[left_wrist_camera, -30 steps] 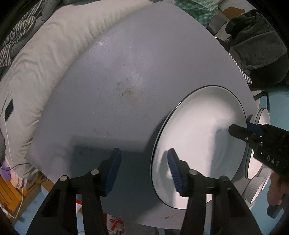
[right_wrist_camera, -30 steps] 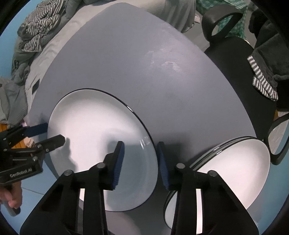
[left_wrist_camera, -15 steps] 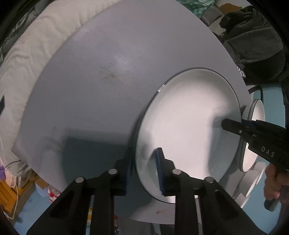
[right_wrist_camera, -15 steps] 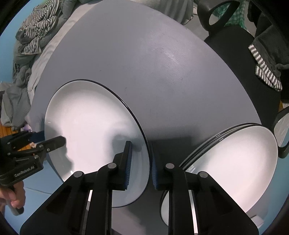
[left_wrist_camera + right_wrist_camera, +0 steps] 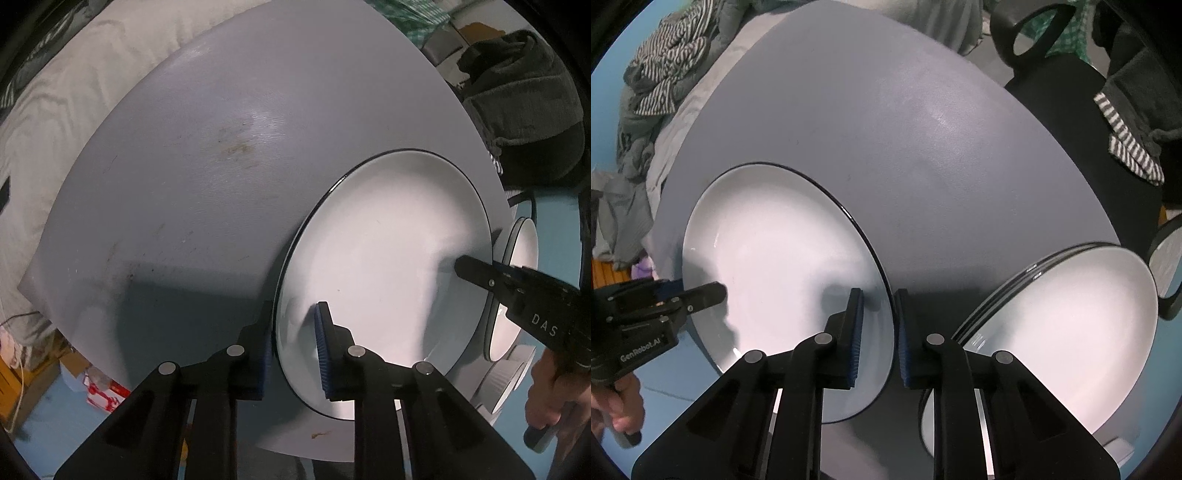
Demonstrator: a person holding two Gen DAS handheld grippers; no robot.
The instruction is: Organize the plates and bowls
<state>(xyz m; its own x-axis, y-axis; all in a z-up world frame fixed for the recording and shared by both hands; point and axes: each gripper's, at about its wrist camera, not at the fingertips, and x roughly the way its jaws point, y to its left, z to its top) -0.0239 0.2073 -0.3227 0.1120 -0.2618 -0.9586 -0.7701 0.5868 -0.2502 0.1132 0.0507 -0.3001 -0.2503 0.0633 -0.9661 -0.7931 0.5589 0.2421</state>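
Glossy white round plate with a thin black rim (image 5: pixel 388 266) sits on the matte grey worktop (image 5: pixel 221 166), pinched at opposite edges: left gripper (image 5: pixel 293 350) jaws clenched on its rim; right gripper (image 5: pixel 878 328) jaws likewise clamp it; beside it, a stack of similar plates (image 5: pixel 1067 317), count unclear.
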